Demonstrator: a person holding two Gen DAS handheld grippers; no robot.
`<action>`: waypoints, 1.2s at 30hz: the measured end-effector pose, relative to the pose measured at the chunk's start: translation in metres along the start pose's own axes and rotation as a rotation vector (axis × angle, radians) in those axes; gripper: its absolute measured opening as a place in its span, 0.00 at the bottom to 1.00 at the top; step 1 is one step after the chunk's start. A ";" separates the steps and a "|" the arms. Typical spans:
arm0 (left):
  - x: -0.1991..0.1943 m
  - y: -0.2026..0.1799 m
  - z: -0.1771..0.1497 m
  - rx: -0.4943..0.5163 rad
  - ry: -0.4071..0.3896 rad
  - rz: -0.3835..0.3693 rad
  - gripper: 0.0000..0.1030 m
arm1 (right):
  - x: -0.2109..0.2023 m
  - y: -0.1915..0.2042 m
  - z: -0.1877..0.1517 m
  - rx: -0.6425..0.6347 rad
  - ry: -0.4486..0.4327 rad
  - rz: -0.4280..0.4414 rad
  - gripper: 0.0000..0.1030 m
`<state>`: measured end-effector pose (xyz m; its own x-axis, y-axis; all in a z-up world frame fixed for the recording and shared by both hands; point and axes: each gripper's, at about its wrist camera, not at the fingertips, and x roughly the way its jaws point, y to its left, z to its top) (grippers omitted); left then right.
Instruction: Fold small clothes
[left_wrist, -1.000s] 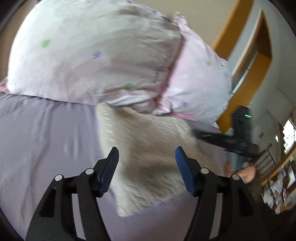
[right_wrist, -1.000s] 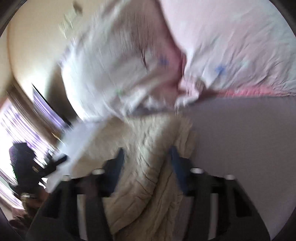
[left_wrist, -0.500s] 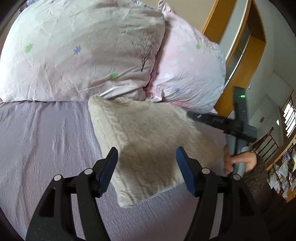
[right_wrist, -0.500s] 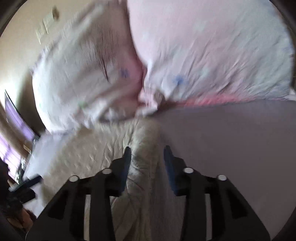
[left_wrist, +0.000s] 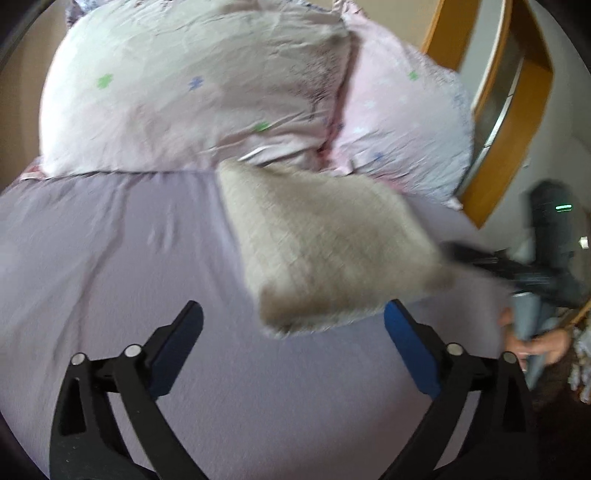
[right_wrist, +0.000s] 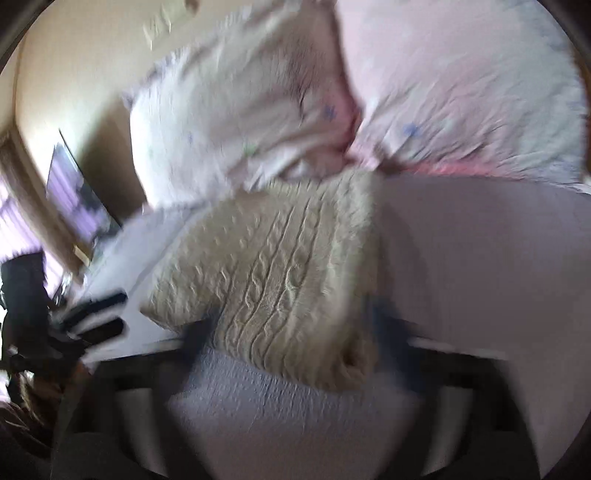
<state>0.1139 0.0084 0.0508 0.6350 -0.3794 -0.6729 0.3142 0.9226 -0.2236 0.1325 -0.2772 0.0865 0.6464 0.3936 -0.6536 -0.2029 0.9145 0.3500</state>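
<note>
A folded cream cable-knit garment (left_wrist: 325, 251) lies on the lilac bedsheet (left_wrist: 110, 266), its far edge against the pillows. It also shows in the right wrist view (right_wrist: 280, 277). My left gripper (left_wrist: 293, 325) is open and empty, just short of the garment's near edge. My right gripper (right_wrist: 291, 325) is blurred by motion; its fingers stand wide apart on either side of the garment's near corner, holding nothing. The right gripper also shows in the left wrist view (left_wrist: 491, 262) at the garment's right corner.
Two pale pink pillows (left_wrist: 207, 92) with small flower prints lie behind the garment. A wooden door frame (left_wrist: 495, 155) stands to the right. A hand (left_wrist: 535, 343) grips the right tool. A dark screen (right_wrist: 77, 195) is on the left wall.
My left gripper has opened wider and pulled back from the garment. My right gripper has opened and let go of the garment's edge, drawing back.
</note>
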 end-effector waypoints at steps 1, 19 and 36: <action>0.000 -0.001 -0.002 0.003 0.005 0.028 0.98 | -0.011 -0.002 -0.002 -0.005 -0.026 -0.022 0.99; 0.052 -0.009 -0.018 0.063 0.183 0.217 0.98 | 0.047 0.017 -0.051 -0.031 0.199 -0.317 0.99; 0.055 -0.012 -0.018 0.082 0.184 0.243 0.98 | 0.051 0.022 -0.054 -0.073 0.220 -0.345 0.99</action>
<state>0.1320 -0.0218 0.0038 0.5625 -0.1228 -0.8176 0.2296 0.9732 0.0118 0.1215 -0.2321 0.0248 0.5146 0.0667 -0.8548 -0.0589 0.9974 0.0423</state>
